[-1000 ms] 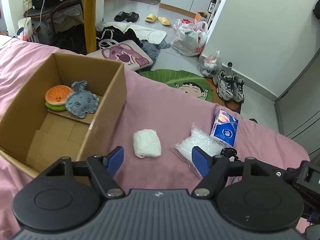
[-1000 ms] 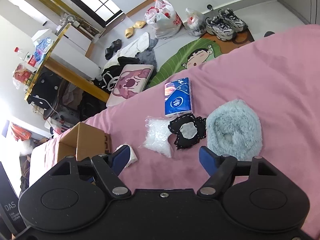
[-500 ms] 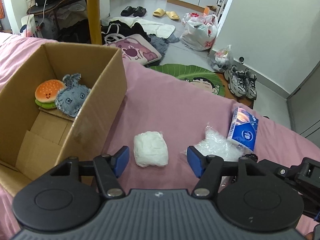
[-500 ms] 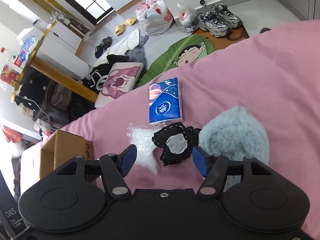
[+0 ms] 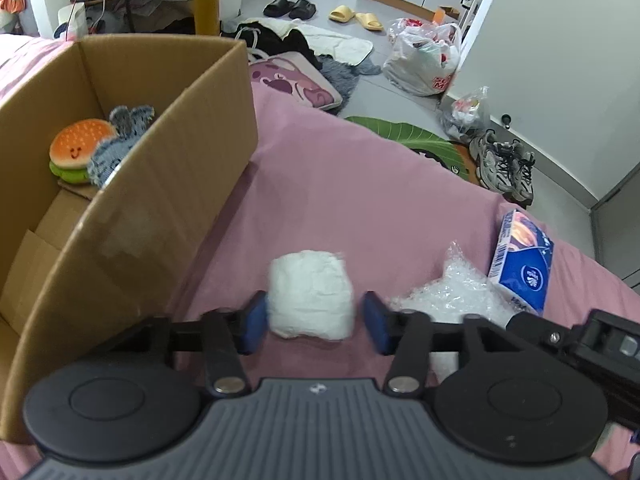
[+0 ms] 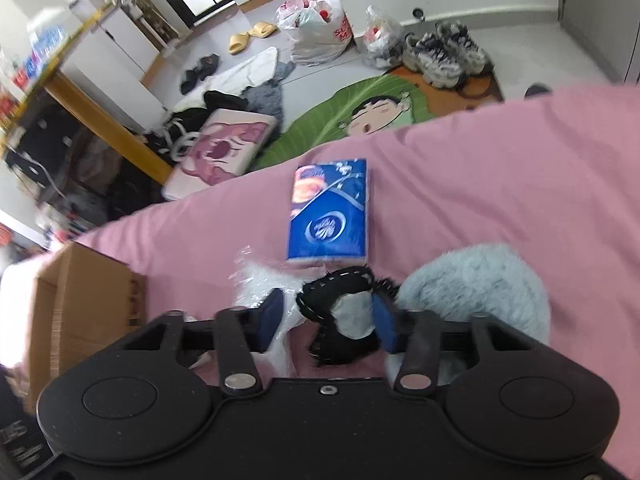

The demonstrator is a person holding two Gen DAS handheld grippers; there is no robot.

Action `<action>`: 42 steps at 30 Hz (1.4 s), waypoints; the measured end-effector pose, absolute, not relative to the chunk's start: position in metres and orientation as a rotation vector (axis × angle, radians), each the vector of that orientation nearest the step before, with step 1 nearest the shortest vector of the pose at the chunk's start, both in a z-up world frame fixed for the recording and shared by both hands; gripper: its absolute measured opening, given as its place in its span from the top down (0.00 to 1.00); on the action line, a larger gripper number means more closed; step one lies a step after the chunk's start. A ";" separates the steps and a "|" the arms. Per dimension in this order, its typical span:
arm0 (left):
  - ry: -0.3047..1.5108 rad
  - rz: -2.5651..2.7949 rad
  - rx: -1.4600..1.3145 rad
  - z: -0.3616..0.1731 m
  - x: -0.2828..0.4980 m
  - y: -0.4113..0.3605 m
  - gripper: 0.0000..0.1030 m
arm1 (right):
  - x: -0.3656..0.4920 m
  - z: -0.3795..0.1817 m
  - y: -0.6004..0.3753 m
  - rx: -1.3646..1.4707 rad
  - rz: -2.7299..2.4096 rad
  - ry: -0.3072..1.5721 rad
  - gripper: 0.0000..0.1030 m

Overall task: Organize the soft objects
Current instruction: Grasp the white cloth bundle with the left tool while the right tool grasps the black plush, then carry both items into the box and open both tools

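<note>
Here, in the left wrist view, your left gripper straddles the white soft bundle on the pink bedcover. Its blue fingers stand apart on either side of the bundle: one pad is about touching the near flank, while a small gap shows at the other. The bundle is squarish, with no clear long axis, and lies flat between the jaws. The cardboard box stands just beside it, open at the top, with a burger plush and a grey plush against its far wall. The step in hand appears to be the grasp; the next move calls for closing, then lifting clear of the box wall.

In the right wrist view, your right gripper brackets the black stitched pad, jaws half open and nothing yet clamped. One blue finger sits among the clear plastic wrap, the other against the pale blue fluffy cushion. The blue tissue pack lies beyond, its long axis running away from you. Close carefully, or the wrap may be caught too.
</note>
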State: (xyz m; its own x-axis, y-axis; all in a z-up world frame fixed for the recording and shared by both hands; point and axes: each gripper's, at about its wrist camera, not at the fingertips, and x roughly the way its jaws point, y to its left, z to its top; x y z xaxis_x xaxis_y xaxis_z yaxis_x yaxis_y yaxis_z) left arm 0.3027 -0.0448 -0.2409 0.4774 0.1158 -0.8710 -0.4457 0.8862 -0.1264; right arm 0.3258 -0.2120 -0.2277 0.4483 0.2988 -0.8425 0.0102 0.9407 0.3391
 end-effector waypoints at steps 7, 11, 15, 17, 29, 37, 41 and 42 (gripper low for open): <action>1.009 0.341 -0.378 -0.233 0.298 -0.045 0.58 | 0.326 -0.224 -0.218 0.339 0.173 1.105 0.81; 0.996 0.327 -0.395 -0.219 0.291 -0.044 0.58 | 0.319 -0.210 -0.220 0.352 0.198 1.084 0.82; 0.966 0.302 -0.401 -0.202 0.282 -0.043 0.58 | 0.311 -0.195 -0.217 0.340 0.213 1.053 0.82; 0.952 0.288 -0.408 -0.192 0.276 -0.042 0.58 | 0.306 -0.187 -0.218 0.338 0.221 1.036 0.82; 0.852 0.206 -0.409 -0.131 0.235 -0.037 0.58 | 0.273 -0.151 -0.210 0.351 0.281 0.952 0.82; 0.822 0.192 -0.409 -0.111 0.208 -0.017 0.58 | 0.250 -0.130 -0.194 0.337 0.334 0.909 0.82; 0.804 0.176 -0.403 -0.101 0.195 -0.008 0.58 | 0.241 -0.119 -0.184 0.320 0.362 0.879 0.82; 0.800 0.173 -0.402 -0.099 0.193 -0.005 0.58 | 0.239 -0.117 -0.182 0.320 0.371 0.876 0.82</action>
